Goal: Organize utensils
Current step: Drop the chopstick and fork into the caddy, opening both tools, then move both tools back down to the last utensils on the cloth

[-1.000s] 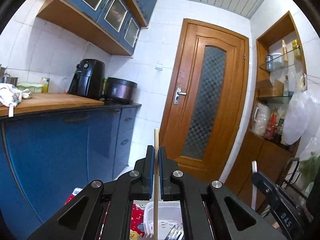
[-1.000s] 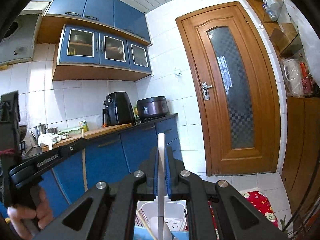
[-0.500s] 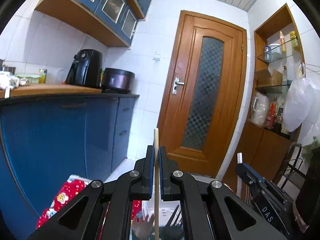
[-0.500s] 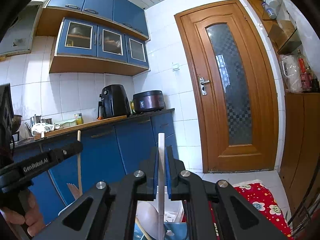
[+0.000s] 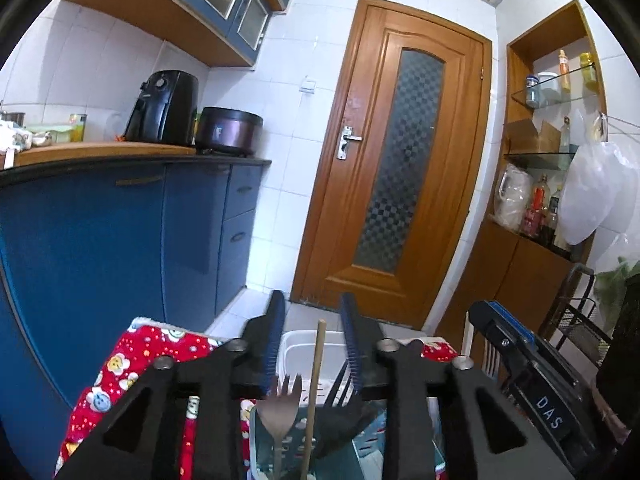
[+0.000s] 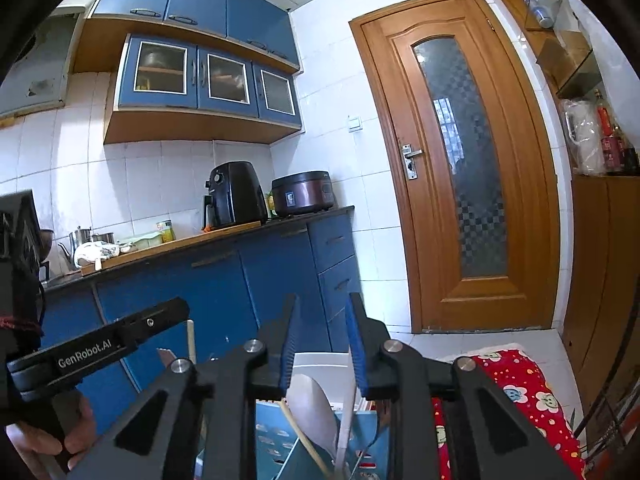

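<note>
My left gripper (image 5: 313, 312) is open, its jaws spread either side of a wooden chopstick (image 5: 314, 392) that stands free in a blue utensil holder (image 5: 360, 456) below. A metal fork (image 5: 280, 404) and black utensils (image 5: 340, 380) stand in the same holder. My right gripper (image 6: 322, 314) is open above the holder (image 6: 276, 436). A white utensil handle (image 6: 347, 420), a grey spoon (image 6: 310, 408) and a wooden stick (image 6: 300, 432) stand in it. The left gripper's body shows at the left of the right wrist view.
A white plastic basket (image 5: 296, 346) sits behind the holder on a red flowered cloth (image 5: 132, 364). Blue cabinets (image 5: 100, 240) stand to the left, a wooden door (image 5: 396, 160) ahead, shelves with bottles (image 5: 548, 200) and a black wire rack (image 5: 580, 320) to the right.
Both grippers have opened. The left one has let go of the wooden chopstick and the right one the white utensil; both now stand in the holder. Both cameras have dropped lower.
</note>
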Available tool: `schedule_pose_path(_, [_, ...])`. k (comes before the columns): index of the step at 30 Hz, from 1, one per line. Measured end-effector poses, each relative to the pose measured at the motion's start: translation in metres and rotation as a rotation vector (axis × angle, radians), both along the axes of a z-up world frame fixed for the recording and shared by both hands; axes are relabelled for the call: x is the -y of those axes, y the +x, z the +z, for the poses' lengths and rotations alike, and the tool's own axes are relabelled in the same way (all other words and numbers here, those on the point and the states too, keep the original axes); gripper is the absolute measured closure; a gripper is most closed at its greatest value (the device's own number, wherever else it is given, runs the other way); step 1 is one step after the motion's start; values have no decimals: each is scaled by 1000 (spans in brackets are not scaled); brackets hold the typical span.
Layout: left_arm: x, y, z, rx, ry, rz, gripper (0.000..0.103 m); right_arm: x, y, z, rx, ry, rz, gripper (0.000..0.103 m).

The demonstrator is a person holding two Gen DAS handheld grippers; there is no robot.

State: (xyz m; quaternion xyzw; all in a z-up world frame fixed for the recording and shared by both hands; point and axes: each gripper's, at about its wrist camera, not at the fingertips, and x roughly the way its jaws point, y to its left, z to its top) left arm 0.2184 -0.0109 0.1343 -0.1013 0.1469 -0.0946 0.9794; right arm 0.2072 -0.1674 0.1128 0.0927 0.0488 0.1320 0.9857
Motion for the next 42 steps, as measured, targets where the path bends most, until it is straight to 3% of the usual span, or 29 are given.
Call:
schedule_pose_path(19, [-3,-59,10,-58,55,-28,70,5,-62,12,-143,-17,19,77])
schedule_pose_path(42, [22,-126,-36,-263,94,-152,70,25,-131,-54,-412,7,11,73])
